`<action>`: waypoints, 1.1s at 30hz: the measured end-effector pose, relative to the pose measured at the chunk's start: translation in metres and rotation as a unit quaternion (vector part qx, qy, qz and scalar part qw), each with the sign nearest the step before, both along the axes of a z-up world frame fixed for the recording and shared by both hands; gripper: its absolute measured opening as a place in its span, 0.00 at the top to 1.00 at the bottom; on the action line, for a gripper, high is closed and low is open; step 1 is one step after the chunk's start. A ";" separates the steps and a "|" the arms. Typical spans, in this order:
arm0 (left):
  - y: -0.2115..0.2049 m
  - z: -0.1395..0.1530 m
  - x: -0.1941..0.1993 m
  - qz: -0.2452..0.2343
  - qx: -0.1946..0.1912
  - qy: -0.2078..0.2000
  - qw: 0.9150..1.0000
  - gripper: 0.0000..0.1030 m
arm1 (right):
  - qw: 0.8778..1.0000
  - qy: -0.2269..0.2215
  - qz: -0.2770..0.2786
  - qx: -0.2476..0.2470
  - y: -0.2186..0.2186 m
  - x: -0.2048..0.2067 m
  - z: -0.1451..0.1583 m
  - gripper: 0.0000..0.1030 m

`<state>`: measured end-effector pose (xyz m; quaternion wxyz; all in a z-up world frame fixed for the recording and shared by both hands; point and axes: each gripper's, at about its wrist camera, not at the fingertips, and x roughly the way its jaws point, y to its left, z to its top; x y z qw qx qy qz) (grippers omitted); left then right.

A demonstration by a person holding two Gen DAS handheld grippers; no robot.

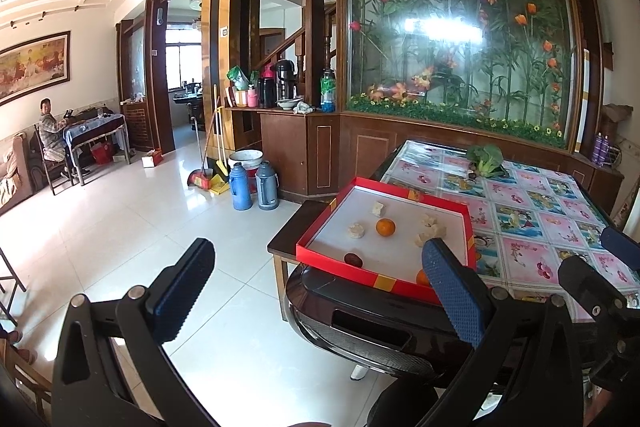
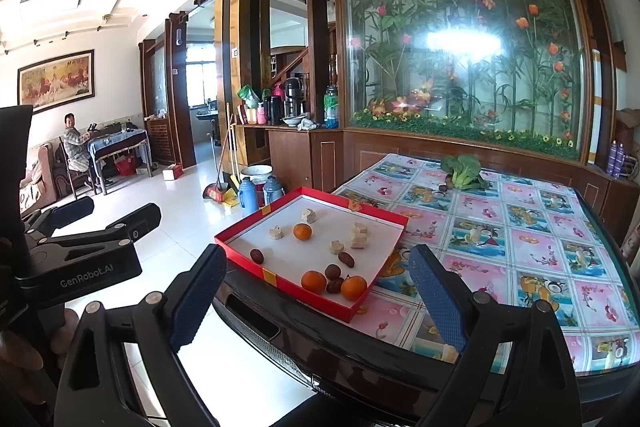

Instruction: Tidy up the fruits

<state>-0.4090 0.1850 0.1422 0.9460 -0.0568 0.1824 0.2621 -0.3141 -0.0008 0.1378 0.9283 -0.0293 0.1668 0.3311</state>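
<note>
A red box lid with a white floor (image 2: 384, 219) (image 1: 344, 187) sits on the near left corner of the table. Inside lie three oranges (image 2: 302, 231) (image 2: 313, 281) (image 2: 353, 287), several dark red dates (image 2: 257, 256) (image 2: 346, 259) and several pale pastry pieces (image 2: 359, 235). In the left wrist view I see one orange (image 1: 385, 227) and a date (image 1: 353, 260). My right gripper (image 2: 316, 301) is open and empty, in front of the box. My left gripper (image 1: 320, 291) is open and empty, short of the table's left edge; it also shows in the right wrist view (image 2: 108, 215).
The table (image 2: 520, 227) has a flowered plastic cloth. A green leafy vegetable (image 2: 464, 169) lies at its far side. Two blue thermos flasks (image 1: 256, 187), a bucket and brooms stand on the tiled floor at left. A glass flower partition is behind. A person sits far left.
</note>
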 end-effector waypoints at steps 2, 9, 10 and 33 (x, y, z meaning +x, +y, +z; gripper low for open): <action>0.002 0.000 0.000 0.003 -0.001 0.000 1.000 0.00 | 1.000 -0.005 0.002 -0.005 0.001 -0.002 0.001 0.10; 0.006 0.000 -0.001 0.013 0.004 0.003 1.000 0.00 | 1.000 -0.021 0.002 -0.002 0.006 0.002 0.014 0.09; 0.007 -0.001 -0.001 0.015 0.004 0.003 1.000 0.00 | 1.000 -0.023 0.002 -0.002 0.005 0.002 0.016 0.09; 0.034 -0.011 0.032 0.044 -0.002 0.034 0.998 0.00 | 0.999 0.045 -0.004 0.014 0.024 0.078 0.007 0.03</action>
